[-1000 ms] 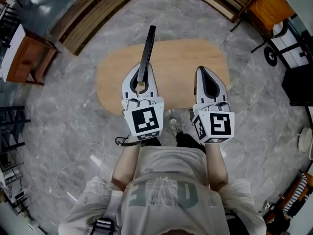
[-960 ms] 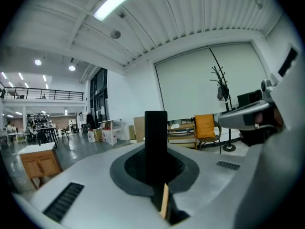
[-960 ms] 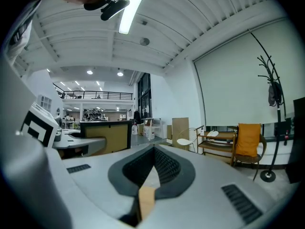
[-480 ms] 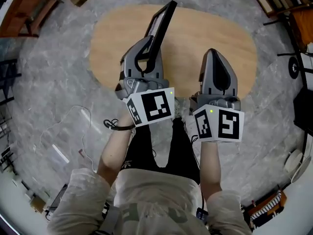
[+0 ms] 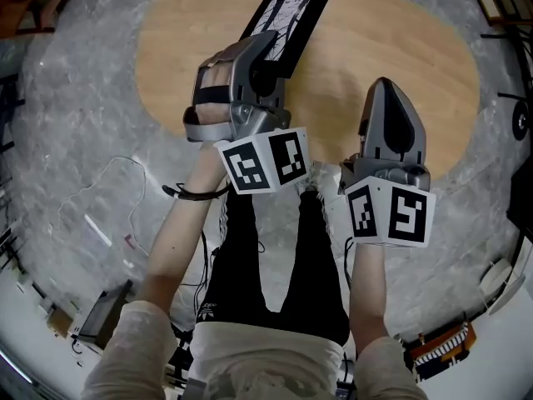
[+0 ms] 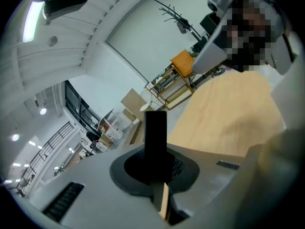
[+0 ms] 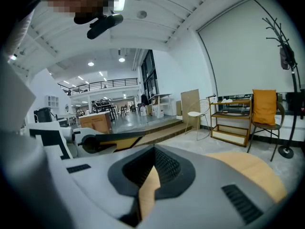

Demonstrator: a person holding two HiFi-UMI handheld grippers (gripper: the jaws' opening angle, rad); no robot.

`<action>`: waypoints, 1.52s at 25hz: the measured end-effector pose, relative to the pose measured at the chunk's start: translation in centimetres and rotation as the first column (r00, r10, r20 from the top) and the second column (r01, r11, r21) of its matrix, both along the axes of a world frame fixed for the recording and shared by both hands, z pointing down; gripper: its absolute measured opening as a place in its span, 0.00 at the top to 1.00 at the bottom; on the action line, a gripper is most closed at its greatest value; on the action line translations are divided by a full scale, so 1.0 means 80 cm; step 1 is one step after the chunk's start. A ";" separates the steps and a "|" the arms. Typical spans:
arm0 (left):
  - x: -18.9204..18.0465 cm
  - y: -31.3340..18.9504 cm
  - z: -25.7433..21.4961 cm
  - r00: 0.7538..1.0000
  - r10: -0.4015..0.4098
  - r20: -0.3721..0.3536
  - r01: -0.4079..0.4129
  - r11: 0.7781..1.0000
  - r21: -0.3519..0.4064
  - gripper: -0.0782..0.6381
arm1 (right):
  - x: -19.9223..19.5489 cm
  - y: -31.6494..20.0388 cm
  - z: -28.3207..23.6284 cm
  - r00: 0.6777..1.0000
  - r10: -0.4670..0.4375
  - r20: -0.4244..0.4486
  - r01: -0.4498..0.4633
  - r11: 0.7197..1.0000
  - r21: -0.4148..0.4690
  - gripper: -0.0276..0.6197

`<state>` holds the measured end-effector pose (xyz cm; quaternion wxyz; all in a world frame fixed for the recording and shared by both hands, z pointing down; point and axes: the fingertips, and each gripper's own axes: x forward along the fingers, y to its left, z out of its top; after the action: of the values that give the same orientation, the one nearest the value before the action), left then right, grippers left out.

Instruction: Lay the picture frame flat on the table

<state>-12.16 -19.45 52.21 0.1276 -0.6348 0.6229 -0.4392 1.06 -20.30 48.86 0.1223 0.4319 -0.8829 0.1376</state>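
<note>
In the head view, the frame (image 5: 287, 22) was seen gripped by its near edge in the left gripper (image 5: 268, 47), whose jaws were clamped on it. It was carried face up and tilted over the far left part of the table (image 5: 400, 40), a pose judged to suit lowering it onto its back. Whether its far edge touched the wood could not be told. The right gripper (image 5: 386, 90) was held well apart over the table's right side, closed and empty, presumably to be out of the way. In the left gripper view, the frame (image 6: 155, 128) was seen edge-on as a dark strip pinched between the jaws, with the table (image 6: 228, 113) beyond it. In the right gripper view, the jaws of the right gripper (image 7: 148, 173) were seen pressed together with nothing between them, and the table (image 7: 252, 168) was seen ahead.
</note>
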 end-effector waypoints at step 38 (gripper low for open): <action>0.033 0.028 0.244 0.898 0.323 0.298 -0.129 0.842 -0.524 0.77 | -0.008 0.057 0.090 0.995 -0.083 -0.045 0.076 0.985 -0.153 0.95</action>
<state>-9.51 -17.23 71.71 0.1304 -0.6204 0.3736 -0.6772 0.44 -15.76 56.02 0.1827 0.3893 -0.8831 0.1879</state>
